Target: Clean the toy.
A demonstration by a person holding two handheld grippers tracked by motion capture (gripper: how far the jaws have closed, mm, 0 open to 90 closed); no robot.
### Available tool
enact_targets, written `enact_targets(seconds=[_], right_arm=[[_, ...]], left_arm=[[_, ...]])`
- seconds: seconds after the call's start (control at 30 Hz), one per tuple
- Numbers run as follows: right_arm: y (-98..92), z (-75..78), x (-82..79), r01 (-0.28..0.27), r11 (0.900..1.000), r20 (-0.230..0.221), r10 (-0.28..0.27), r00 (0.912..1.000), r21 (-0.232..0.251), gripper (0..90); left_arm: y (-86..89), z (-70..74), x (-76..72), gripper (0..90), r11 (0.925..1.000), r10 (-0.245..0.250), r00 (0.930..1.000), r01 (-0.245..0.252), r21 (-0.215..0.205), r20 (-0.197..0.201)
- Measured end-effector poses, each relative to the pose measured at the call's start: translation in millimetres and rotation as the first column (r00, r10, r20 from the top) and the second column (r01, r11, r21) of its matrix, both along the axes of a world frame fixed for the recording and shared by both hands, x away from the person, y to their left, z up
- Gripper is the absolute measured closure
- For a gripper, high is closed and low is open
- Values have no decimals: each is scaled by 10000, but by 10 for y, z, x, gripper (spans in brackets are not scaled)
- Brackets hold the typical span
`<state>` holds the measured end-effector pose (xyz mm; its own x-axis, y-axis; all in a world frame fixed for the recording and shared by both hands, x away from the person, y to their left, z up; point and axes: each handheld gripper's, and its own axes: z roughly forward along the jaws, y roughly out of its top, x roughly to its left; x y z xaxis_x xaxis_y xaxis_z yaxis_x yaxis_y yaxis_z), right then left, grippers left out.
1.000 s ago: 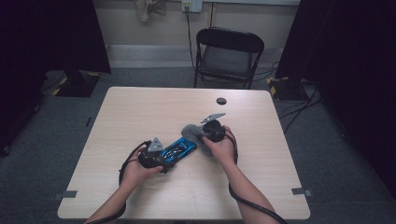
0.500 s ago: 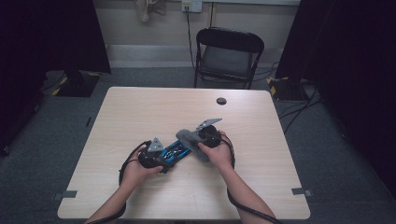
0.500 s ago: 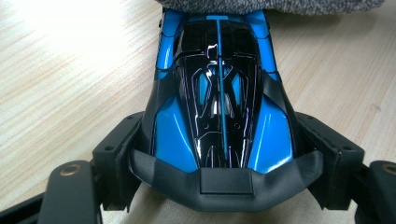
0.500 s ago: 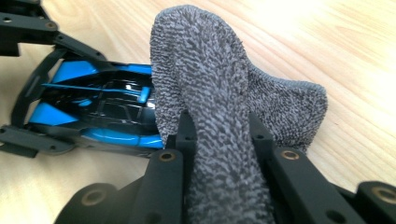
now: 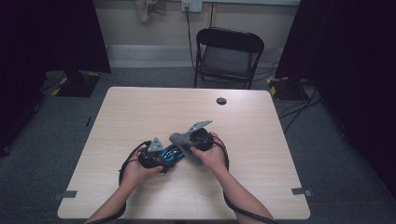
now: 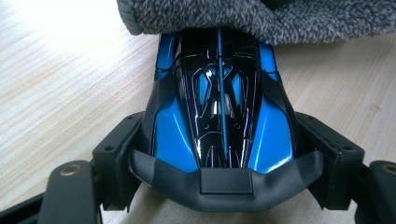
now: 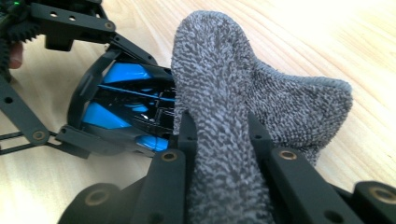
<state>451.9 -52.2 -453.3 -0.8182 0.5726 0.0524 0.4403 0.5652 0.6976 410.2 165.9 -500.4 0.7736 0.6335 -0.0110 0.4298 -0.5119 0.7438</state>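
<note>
A blue and black toy car (image 5: pixel 169 153) lies on the wooden table (image 5: pixel 280 140), in front of the person. My left gripper (image 5: pixel 164 157) is shut on the car, its jaws pressing on the car's two sides (image 6: pixel 219 107). My right gripper (image 5: pixel 187 145) is shut on a grey fuzzy cloth (image 5: pixel 180 139), pinched between its jaws (image 7: pixel 219 93). The cloth lies over the far end of the car (image 6: pixel 261 18). In the right gripper view the car (image 7: pixel 126 102) sits just left of the cloth, inside the other gripper's jaws.
A small black round cap (image 5: pixel 221 101) lies near the table's far edge. A black folding chair (image 5: pixel 229 51) stands behind the table. Black cables trail from both grippers past the person's forearms toward the near edge.
The right gripper has slid the cloth a little to the left and toward the person, over the car. The left gripper and the car have stayed put.
</note>
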Motion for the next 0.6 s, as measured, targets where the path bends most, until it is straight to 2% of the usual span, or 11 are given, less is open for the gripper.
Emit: enact_targets(seconds=[0.17,0.23,0.3,0.43,0.5,0.6], right_arm=[[14,10,-31,-156,9998,-51,157,9999,158,755],[41,15,-54,-277,9984,-228,289,9993,502,756],[119,24,-95,-578,9982,-102,580,9983,149,757],[268,29,-159,-1172,9931,-121,1172,9930,59,757],[323,21,-180,-1454,9893,-334,1457,9888,122,757],[350,28,-201,-1556,9877,-431,1561,9868,132,757]], left_arm=[[0,0,0,243,10000,-3,10000,3,4,0],[0,1,0,243,10000,6,10000,-6,16,-1],[0,0,0,243,10000,-3,10000,3,6,0],[4,4,2,243,9999,14,10000,-15,102,87],[4,4,2,243,9999,15,10000,-16,104,92],[1,1,1,243,10000,-5,10000,4,31,24]])
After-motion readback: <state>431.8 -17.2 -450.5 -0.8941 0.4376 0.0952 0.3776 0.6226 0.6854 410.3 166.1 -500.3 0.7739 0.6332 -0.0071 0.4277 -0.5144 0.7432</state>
